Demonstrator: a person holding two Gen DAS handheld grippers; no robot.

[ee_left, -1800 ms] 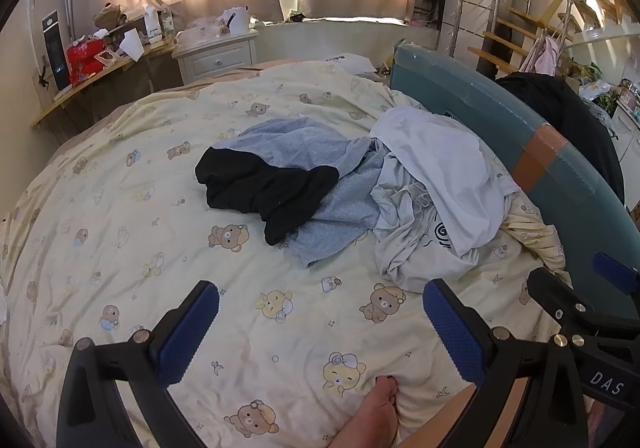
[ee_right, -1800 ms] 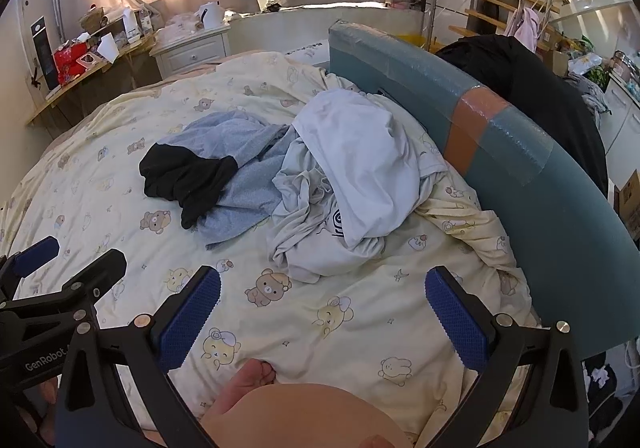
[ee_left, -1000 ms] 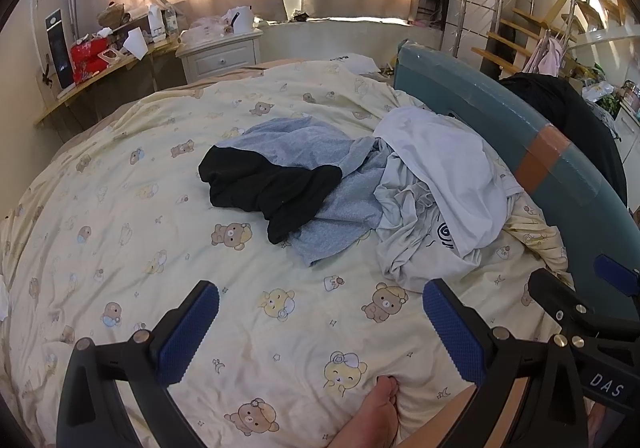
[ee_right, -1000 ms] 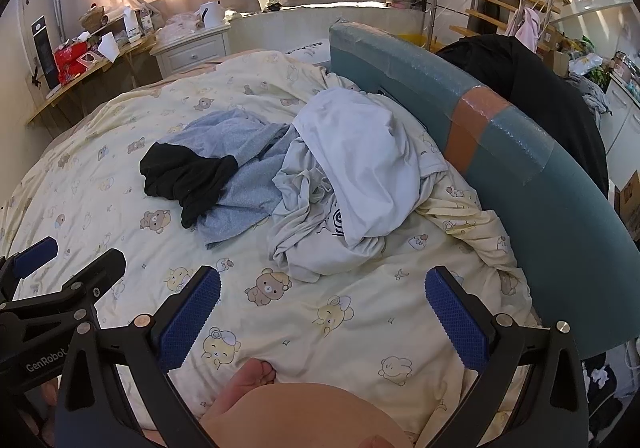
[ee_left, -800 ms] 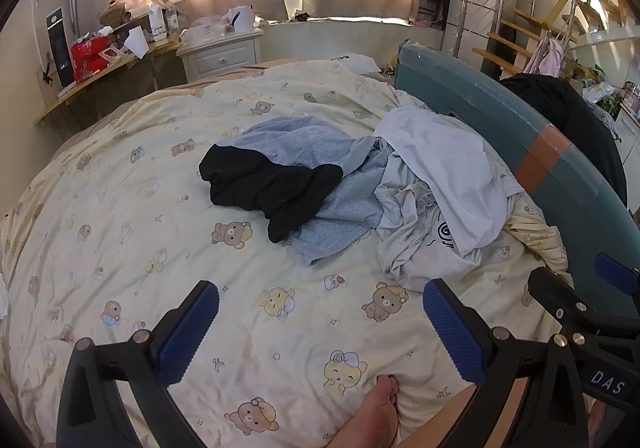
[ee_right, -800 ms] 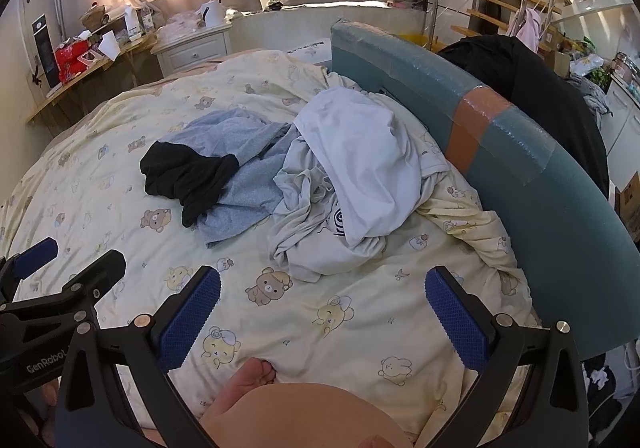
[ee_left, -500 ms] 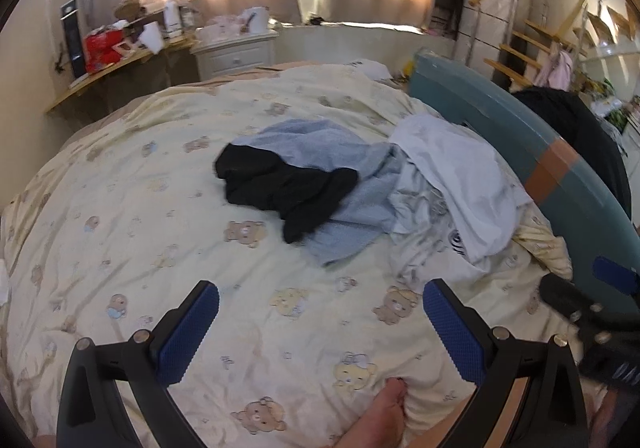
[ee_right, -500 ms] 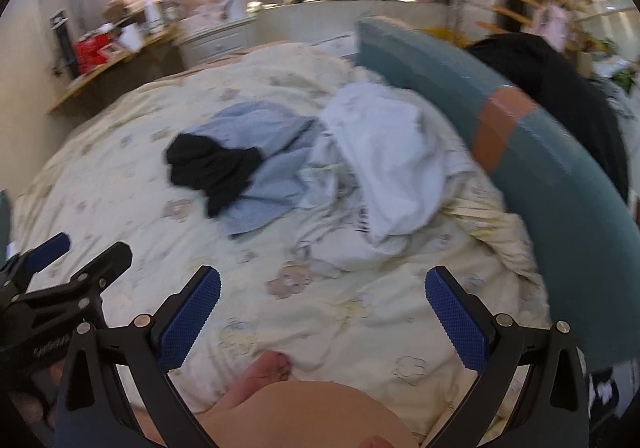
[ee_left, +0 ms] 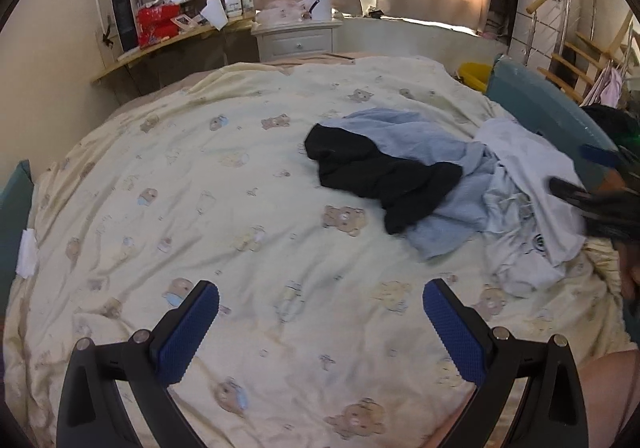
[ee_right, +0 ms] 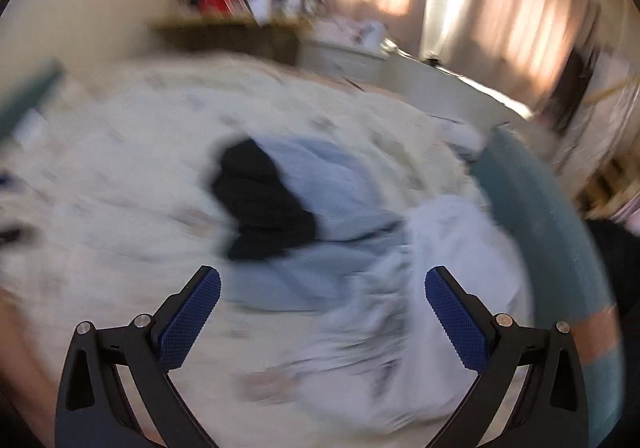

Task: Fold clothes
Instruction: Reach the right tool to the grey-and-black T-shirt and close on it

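A heap of clothes lies on the bear-print bed sheet (ee_left: 200, 188): a black garment (ee_left: 380, 176) on top of a light blue garment (ee_left: 444, 216), with a white garment (ee_left: 532, 184) to their right. My left gripper (ee_left: 320, 322) is open and empty above bare sheet, short of the heap. My right gripper (ee_right: 322, 308) is open and empty, close over the light blue garment (ee_right: 344, 208) and white garment (ee_right: 452, 248), with the black garment (ee_right: 260, 204) just ahead; this view is motion-blurred. The right gripper also shows blurred at the left wrist view's right edge (ee_left: 600, 192).
A teal padded bed surround (ee_left: 548, 108) runs along the right side. A white nightstand (ee_left: 296, 40) and a cluttered wooden shelf (ee_left: 168, 40) stand behind the bed under curtained windows. A wooden stair (ee_left: 576, 44) is at the far right.
Both grippers have swung left. The right gripper has moved forward fast to just over the heap, and its view has blurred. Both stay open.
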